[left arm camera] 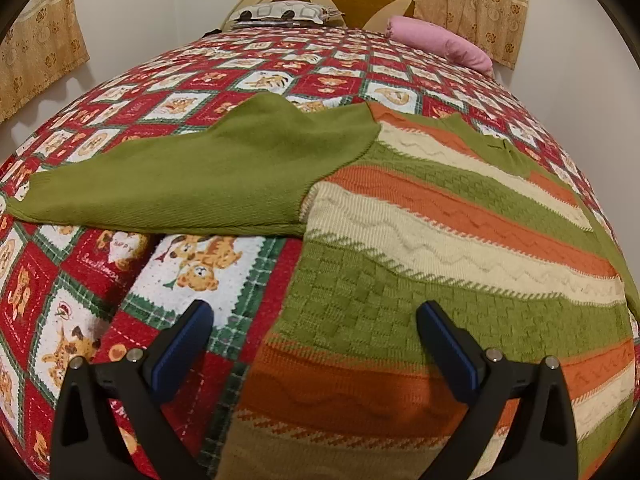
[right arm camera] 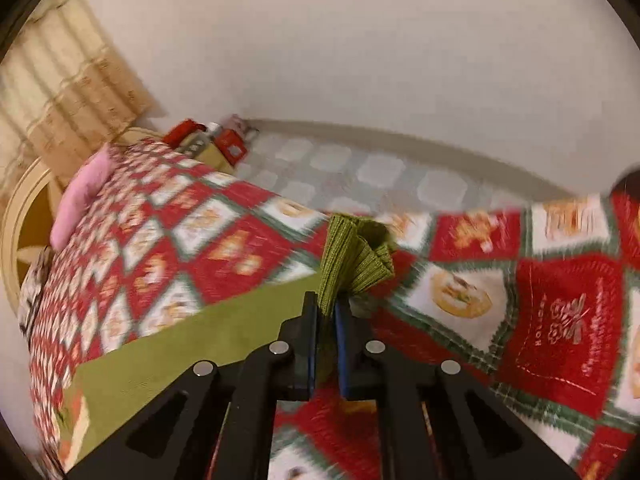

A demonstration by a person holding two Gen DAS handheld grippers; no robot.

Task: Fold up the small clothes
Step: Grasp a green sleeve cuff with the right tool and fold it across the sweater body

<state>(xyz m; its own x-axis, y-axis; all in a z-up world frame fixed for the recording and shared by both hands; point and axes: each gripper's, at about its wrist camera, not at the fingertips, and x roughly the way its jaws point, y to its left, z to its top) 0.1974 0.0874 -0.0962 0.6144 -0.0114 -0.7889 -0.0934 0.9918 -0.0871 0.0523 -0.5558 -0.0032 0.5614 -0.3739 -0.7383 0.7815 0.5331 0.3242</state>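
Note:
A small knitted sweater (left arm camera: 440, 240) with green, orange and cream stripes lies flat on the bed. Its plain green sleeve (left arm camera: 192, 184) stretches out to the left. My left gripper (left arm camera: 316, 320) is open, low over the sweater's lower left edge, one finger over the quilt and one over the knit. In the right wrist view my right gripper (right arm camera: 327, 312) is shut on the ribbed green cuff (right arm camera: 352, 256) of the other sleeve (right arm camera: 192, 348) and holds it lifted above the quilt.
A red, white and green teddy-bear quilt (left arm camera: 100, 280) covers the bed. A pink bolster (left arm camera: 440, 40) and a patterned pillow (left arm camera: 284, 14) lie by the headboard. The right wrist view shows the bed's edge, tiled floor (right arm camera: 380, 172) and red boxes (right arm camera: 228, 144) by the wall.

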